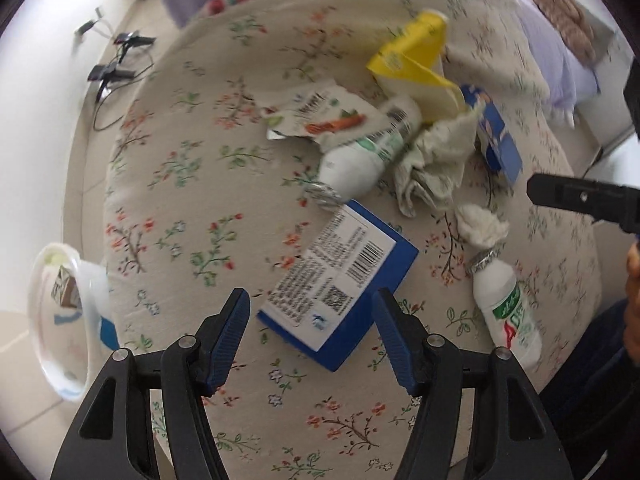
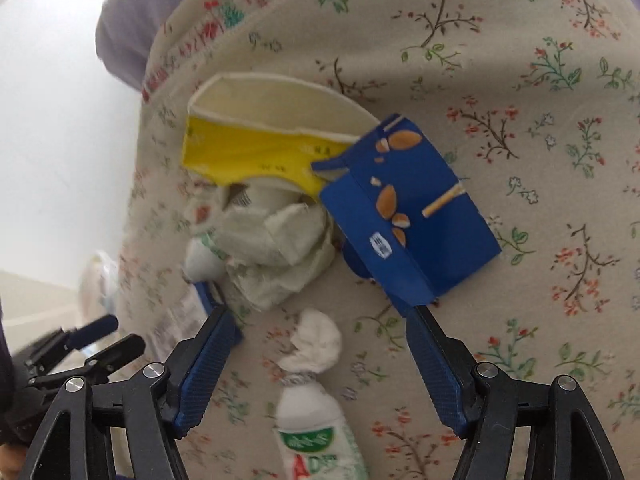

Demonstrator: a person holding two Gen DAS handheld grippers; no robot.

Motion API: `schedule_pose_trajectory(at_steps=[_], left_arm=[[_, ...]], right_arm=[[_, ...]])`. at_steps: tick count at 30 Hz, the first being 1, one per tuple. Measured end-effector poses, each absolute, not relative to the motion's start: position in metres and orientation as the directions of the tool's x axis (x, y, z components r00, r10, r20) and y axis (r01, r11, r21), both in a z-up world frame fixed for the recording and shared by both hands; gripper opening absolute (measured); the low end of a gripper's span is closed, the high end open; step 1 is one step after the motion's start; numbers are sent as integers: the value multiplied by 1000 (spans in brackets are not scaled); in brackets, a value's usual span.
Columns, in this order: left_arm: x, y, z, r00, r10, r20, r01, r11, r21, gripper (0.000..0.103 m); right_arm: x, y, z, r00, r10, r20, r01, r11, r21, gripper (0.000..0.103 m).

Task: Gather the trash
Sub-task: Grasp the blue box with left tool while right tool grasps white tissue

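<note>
Hovering with jaws spread wide and gripping nothing, the left gripper (image 1: 310,312) frames the near edge of a flat blue carton (image 1: 338,284) whose white label carries a barcode and a QR code. The right gripper (image 2: 316,344) is likewise wide apart and empty, with a small white yogurt drink bottle (image 2: 320,432) lying between its ribbed blue fingers (image 2: 204,372); the bottle's torn foil mouth is stuffed with a wad of white tissue (image 2: 316,344).

All the trash lies on a bed covered by a beige floral bedspread (image 1: 192,184), printed with red and green sprigs. Two yogurt drink bottles can be counted: the one by the right gripper, and a second bottle (image 1: 368,152) lying on its side just beyond the flat carton, foil rim toward the camera. Touching that second bottle are a torn snack wrapper (image 1: 320,116) printed with a carrot and a crumpled pale green paper napkin (image 1: 436,160). Behind them sits one flattened yellow paper cup (image 1: 416,64) with a cream inside. A second blue carton (image 2: 408,208), folded and showing almonds, leans against the cup and napkin.

Off the bed's left edge stands a clear plastic trash bag (image 1: 60,320), open-mouthed, with some packaging already inside. Black cables (image 1: 116,68) lie on the pale floor further off.
</note>
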State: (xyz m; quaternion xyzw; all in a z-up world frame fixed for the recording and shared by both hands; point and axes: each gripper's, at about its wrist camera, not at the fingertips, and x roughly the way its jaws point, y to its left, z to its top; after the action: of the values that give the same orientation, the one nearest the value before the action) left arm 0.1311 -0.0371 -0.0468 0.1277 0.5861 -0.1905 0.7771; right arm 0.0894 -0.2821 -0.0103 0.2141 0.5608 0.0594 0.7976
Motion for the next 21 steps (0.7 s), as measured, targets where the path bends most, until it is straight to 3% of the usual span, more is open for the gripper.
schedule_pose_trajectory(at_steps=[4, 13, 21], left_arm=[[132, -50, -55, 236, -127, -963, 471, 882, -1, 77], [129, -61, -71, 222, -50, -974, 506, 860, 71, 77], [123, -51, -57, 197, -150, -969, 479, 877, -39, 69]], right_arm=[[89, -278, -14, 336, 321, -885, 133, 915, 382, 77], [92, -266, -21, 314, 322, -893, 105, 923, 370, 77], [88, -267, -31, 278, 307, -910, 112, 931, 349, 77]])
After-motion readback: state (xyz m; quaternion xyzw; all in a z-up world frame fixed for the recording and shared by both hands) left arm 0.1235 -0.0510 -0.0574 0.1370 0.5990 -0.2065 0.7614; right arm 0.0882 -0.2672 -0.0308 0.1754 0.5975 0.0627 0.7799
